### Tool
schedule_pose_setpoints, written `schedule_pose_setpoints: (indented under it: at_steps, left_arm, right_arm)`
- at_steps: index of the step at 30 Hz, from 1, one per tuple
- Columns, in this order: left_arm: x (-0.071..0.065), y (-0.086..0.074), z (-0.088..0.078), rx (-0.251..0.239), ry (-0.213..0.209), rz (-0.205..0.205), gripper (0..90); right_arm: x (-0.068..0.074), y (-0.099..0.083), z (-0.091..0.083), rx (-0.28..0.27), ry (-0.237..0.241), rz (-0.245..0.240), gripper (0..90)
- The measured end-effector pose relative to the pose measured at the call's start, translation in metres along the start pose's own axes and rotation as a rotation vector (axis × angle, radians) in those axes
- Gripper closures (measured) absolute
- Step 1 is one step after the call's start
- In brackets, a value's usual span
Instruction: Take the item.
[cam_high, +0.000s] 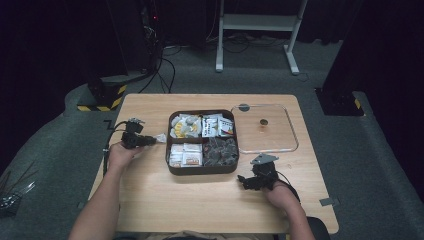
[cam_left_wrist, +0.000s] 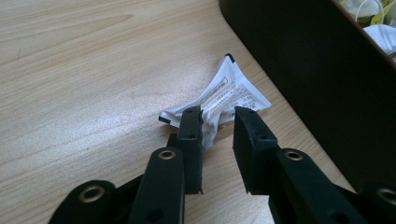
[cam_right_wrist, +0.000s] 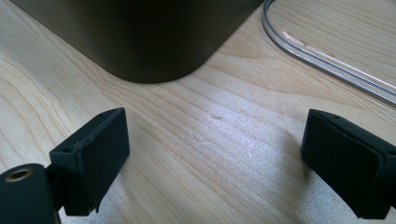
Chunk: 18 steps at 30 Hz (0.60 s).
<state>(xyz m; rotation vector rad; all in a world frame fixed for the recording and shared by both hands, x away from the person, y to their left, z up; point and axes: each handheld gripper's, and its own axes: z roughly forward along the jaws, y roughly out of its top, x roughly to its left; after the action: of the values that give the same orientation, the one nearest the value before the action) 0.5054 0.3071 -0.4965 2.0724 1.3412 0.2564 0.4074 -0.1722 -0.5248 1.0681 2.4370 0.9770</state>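
Left gripper (cam_left_wrist: 217, 122) is seen with its jaws slightly parted around a crumpled white sachet (cam_left_wrist: 223, 95), which lies on the wooden table (cam_left_wrist: 84, 70) just beside the dark divided box (cam_left_wrist: 308, 70).

The left gripper (cam_left_wrist: 217, 128) rests low over the pale wooden table (cam_left_wrist: 79, 70), its black jaws slightly parted around a crumpled white printed sachet (cam_left_wrist: 229, 93), just beside the dark brown box wall (cam_left_wrist: 308, 70).

We see a clear plastic lid (cam_high: 289, 131) lying flat on the light wooden surface (cam_high: 200, 200). Behind it stands a white metal frame (cam_high: 257, 22) on grey carpet (cam_high: 350, 150).
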Motion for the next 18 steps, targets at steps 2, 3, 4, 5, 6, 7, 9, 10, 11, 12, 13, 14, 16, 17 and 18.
schedule_pose_setpoints:
  at_steps: [2,3,4,5,6,7,9,10,11,12,13,14,16,17,18]
  left_arm:
    - [0.0,0.0,-0.002,-0.009,0.003,-0.003,66.3]
    - [0.0,0.001,-0.003,-0.014,0.005,-0.004,63.7]
    - [0.0,0.001,-0.005,-0.019,0.006,-0.006,62.7]
    - [0.0,0.001,-0.007,-0.027,0.008,-0.006,61.2]
    - [0.0,0.001,-0.009,-0.034,0.012,0.002,59.1]
    - [-0.001,0.0,-0.011,-0.04,0.016,0.005,57.8]
    - [-0.001,-0.002,-0.014,-0.048,0.016,0.005,54.6]
    - [-0.001,-0.003,-0.016,-0.051,0.015,0.005,53.8]
    - [-0.002,-0.004,-0.017,-0.056,0.016,0.008,53.4]
    - [-0.002,-0.005,-0.019,-0.058,0.02,0.007,53.0]
    - [-0.002,-0.006,-0.021,-0.063,0.023,0.011,51.8]
    - [-0.002,-0.008,-0.023,-0.072,0.018,0.007,50.5]
    - [-0.002,-0.01,-0.026,-0.089,0.015,-0.002,49.1]
    - [-0.002,-0.012,-0.028,-0.093,0.019,0.002,48.8]
    - [-0.002,-0.013,-0.029,-0.098,0.021,0.008,48.2]
  right_arm:
    - [0.0,0.0,0.0,0.002,0.0,0.001,7.9]
    - [0.0,0.0,0.0,0.002,0.0,0.001,7.9]
    - [0.0,0.0,0.0,0.0,0.0,-0.001,7.9]
    - [0.0,0.0,0.0,0.001,0.0,0.001,7.9]
    - [0.0,0.0,0.0,0.0,0.0,-0.001,7.9]
    - [0.0,0.0,0.0,0.001,0.001,0.001,7.9]
    - [0.0,0.0,0.0,0.002,0.001,0.0,7.8]
    - [0.0,0.0,0.0,0.002,0.002,-0.001,7.8]
    - [0.0,0.0,0.0,0.0,0.005,-0.003,7.8]
    - [-0.001,0.0,0.0,0.001,0.006,-0.004,7.8]
    - [-0.001,0.0,0.0,0.0,0.006,-0.008,7.7]
    - [-0.001,0.0,0.0,0.001,0.007,-0.009,7.7]
    - [-0.001,0.001,0.001,0.003,0.009,-0.008,7.7]
    - [-0.001,0.001,0.001,0.002,0.009,-0.005,7.7]
    - [-0.001,0.001,0.001,0.001,0.009,-0.008,7.7]
